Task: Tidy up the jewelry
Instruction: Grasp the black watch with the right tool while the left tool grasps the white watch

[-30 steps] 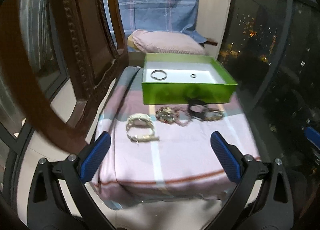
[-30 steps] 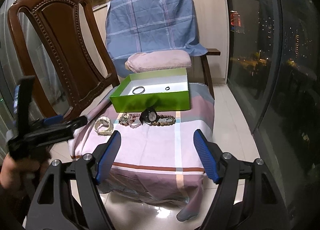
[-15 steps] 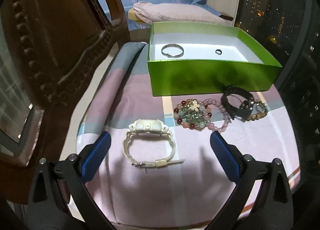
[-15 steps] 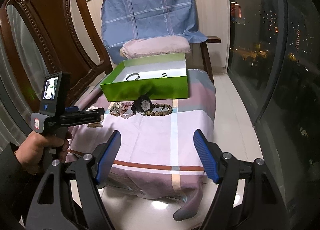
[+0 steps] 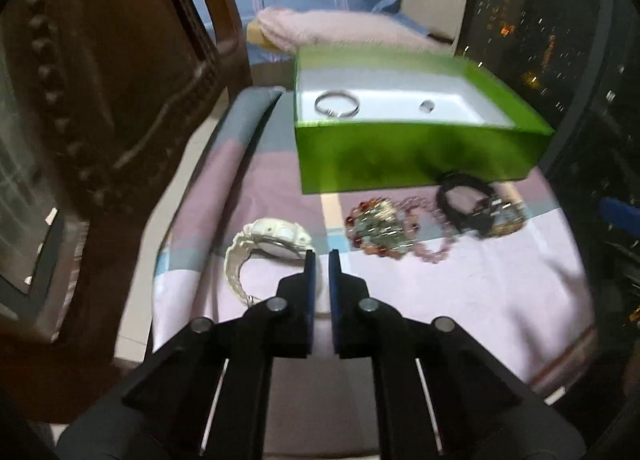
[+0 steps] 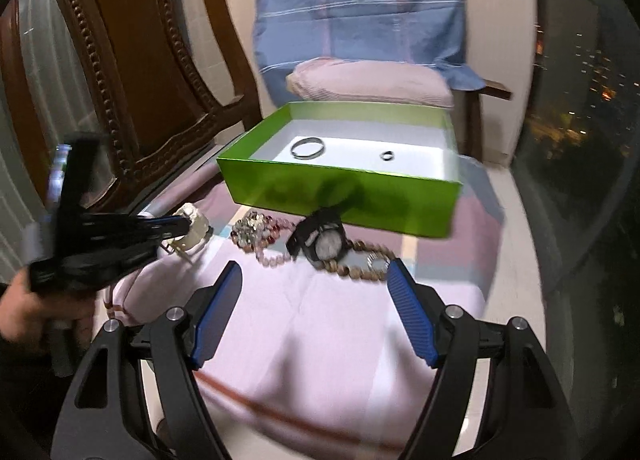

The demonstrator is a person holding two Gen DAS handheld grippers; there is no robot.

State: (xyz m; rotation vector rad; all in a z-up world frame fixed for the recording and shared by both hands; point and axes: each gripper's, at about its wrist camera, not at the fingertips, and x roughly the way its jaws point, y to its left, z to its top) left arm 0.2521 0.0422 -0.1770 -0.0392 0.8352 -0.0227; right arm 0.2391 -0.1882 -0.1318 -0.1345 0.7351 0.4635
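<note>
Jewelry laid out on a cloth-covered desk

The pink checked cloth (image 6: 340, 320) covers the desk; a green box (image 6: 340, 196) sits toward its far edge, with a white watch (image 5: 272, 244), bead bracelets (image 5: 384, 232) and a black watch (image 6: 324, 240) in front.

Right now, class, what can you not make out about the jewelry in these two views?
Left wrist view: whether the left gripper pinches the white watch by its strap; its fingers hide the contact.
Right wrist view: black watch dial, blurred.
Both views: small ring in green box, too small.
</note>
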